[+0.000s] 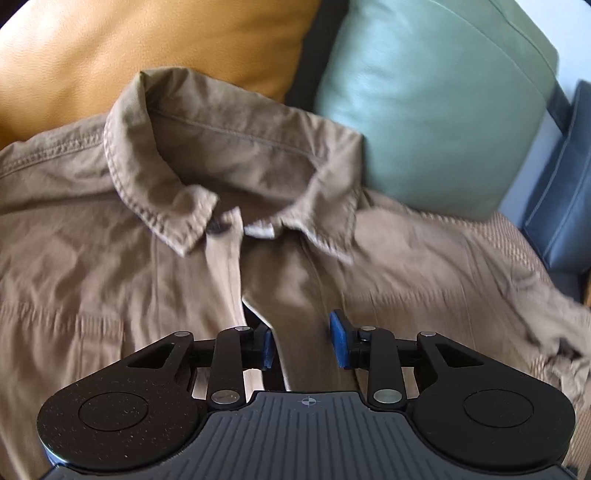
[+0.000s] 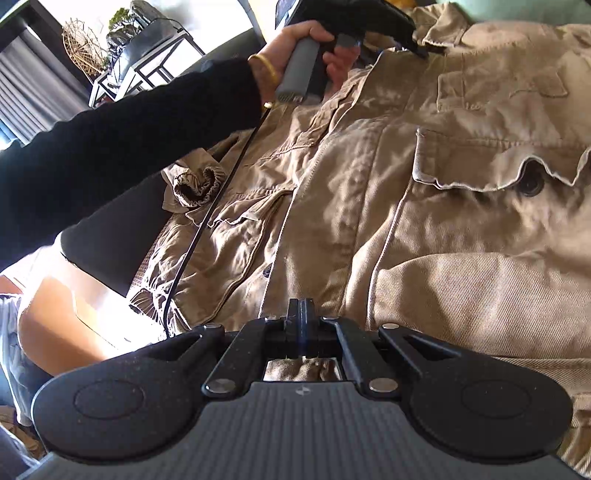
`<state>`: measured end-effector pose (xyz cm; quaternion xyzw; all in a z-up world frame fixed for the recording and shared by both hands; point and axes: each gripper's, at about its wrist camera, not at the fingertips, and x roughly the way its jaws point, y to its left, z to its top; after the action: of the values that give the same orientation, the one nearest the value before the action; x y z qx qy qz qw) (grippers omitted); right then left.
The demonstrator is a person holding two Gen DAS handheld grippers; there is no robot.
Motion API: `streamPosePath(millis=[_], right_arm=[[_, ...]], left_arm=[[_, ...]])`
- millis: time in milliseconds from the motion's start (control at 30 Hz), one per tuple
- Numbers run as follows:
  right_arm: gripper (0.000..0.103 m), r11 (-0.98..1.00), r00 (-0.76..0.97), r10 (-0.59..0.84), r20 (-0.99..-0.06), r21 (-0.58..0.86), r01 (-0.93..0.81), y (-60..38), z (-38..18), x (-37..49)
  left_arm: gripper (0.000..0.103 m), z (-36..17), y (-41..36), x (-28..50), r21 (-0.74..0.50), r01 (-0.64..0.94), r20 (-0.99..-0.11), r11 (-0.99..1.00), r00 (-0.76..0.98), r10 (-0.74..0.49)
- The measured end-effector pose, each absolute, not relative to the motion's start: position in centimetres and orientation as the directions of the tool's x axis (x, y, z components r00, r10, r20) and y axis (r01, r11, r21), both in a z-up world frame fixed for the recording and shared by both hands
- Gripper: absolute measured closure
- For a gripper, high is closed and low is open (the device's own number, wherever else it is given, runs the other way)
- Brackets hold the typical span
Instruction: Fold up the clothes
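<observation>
**Folding barely begun on the tan jacket**

Lying front-up and spread across the sofa, the jacket shows no fold yet. The left gripper hovers below the collar, jaws parted, empty. The right gripper has jaws closed, empty.

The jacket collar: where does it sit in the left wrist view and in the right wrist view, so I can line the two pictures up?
Left wrist view: the collar fills the upper centre, spread open in front of the orange cushion and green cushion.
Right wrist view: the collar is small at the top edge, right of centre, just past the left gripper.
Shared landmark: the jacket's front opening, running from the collar towards each camera.
</observation>
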<state>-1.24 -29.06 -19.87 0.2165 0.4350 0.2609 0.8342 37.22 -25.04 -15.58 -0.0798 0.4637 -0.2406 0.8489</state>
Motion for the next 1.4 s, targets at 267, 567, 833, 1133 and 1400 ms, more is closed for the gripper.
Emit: streamPosePath(millis=[267, 567, 833, 1133, 1400], right_arm=[[0.103, 0.748, 0.464, 0.651, -0.601, 0.615, -0.252, -29.5, -20.3, -0.8], [0.103, 0.74, 0.444, 0.662, -0.604, 0.622, -0.257, -29.8, -20.3, -0.4], [0.102, 0.73, 0.442, 0.669, -0.598, 0.639, -0.242, -30.4, -20.1, -0.5], [0.06, 0.829, 0.567, 0.54, -0.622, 0.509, -0.23, -34.2, -16.1, -3.5], [0.049, 0.947, 0.713, 0.218, -0.666, 0.322, 0.01, -41.0, -13.9, -8.3]], left_arm=[[0.103, -14.7, -25.3, 40.5, -0.328, 0.34, -0.715, 0.882, 0.52, -0.466], [0.103, -14.9, -24.2, 39.0, -0.171, 0.367, -0.674, 0.914, 0.633, -0.38], [0.103, -17.6, -23.5, 38.9, -0.153, 0.335, -0.698, 0.93, 0.629, -0.341], [0.072, -9.7, -22.5, 30.3, 0.012, 0.499, -0.684, 0.867, 0.637, -0.357], [0.06, -8.6, -24.0, 10.4, -0.15, 0.72, -0.738, 0.678, 0.375, -0.561]])
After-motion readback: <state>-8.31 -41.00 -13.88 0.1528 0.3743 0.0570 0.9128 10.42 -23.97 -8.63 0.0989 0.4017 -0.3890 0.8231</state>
